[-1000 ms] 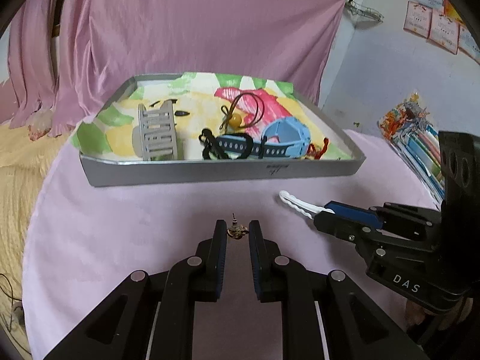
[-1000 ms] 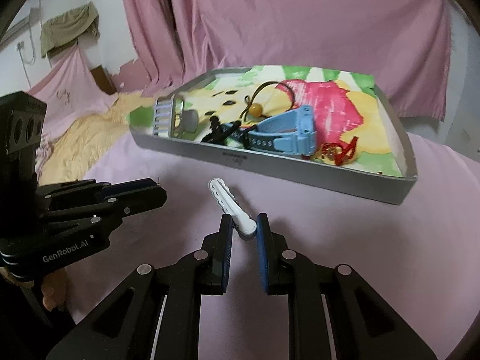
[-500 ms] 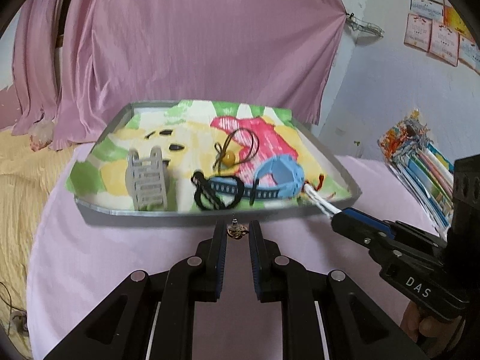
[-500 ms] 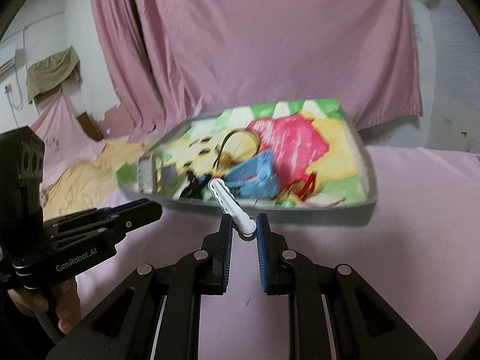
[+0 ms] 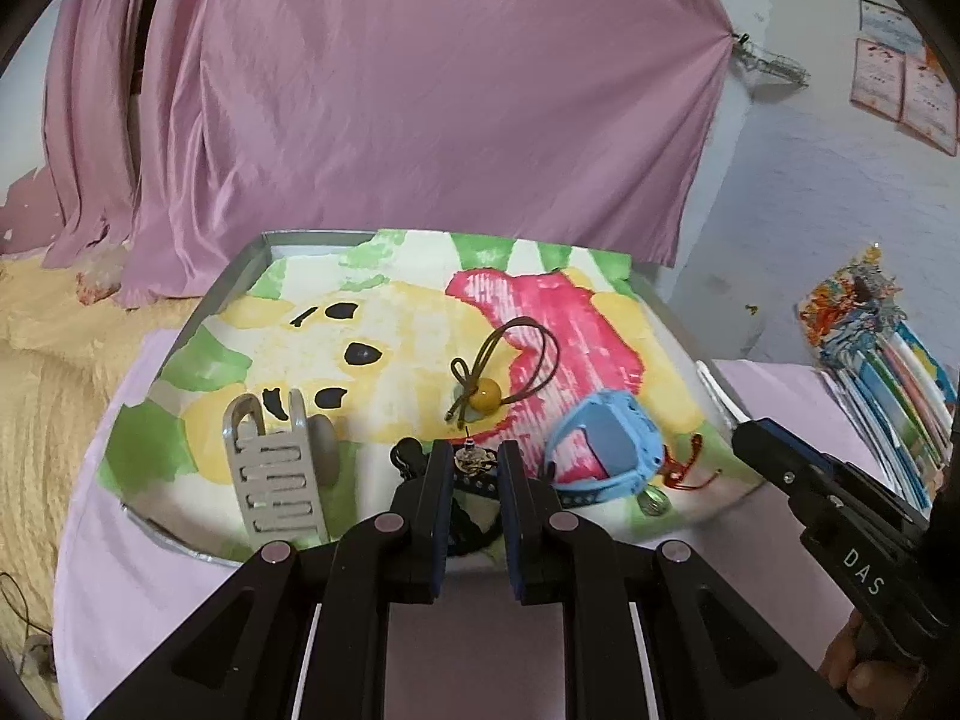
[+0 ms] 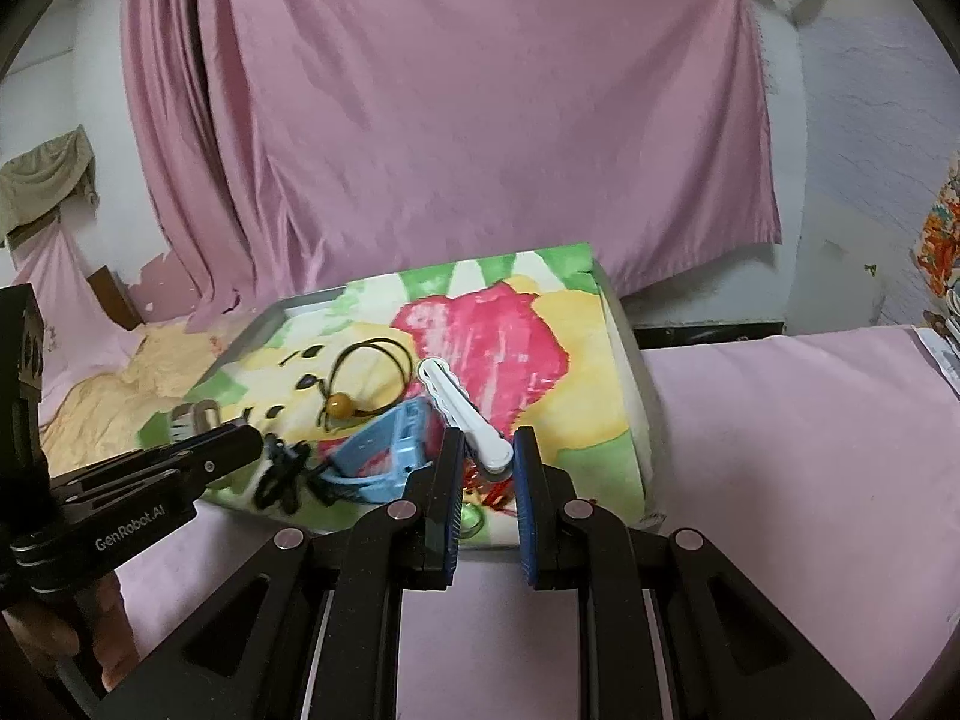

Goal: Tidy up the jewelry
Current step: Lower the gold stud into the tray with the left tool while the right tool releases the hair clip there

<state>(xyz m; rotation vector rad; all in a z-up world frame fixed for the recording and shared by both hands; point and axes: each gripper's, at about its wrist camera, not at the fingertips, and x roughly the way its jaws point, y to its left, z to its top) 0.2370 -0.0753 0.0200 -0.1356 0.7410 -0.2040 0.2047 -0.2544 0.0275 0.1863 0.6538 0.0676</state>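
Two printed marks: "DAS" on right gripper (image 5: 744, 429), "GenRobot.AI" on left gripper (image 6: 255, 441).

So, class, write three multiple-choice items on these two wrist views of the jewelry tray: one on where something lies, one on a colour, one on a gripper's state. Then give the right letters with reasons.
1. Where does the amber bead on its cord lie?
A. inside the tray
B. on the pink cloth beside the tray
C. in the right gripper

2. What colour is the watch?
A. red
B. light blue
C. black

3. What does the right gripper hold?
A. nothing
B. the grey clip
C. a white clip

Answers: 1 A, the bead rests on the tray's printed liner. 2 B, its case and strap are light blue. 3 C, the white clip's end sits between the fingers.
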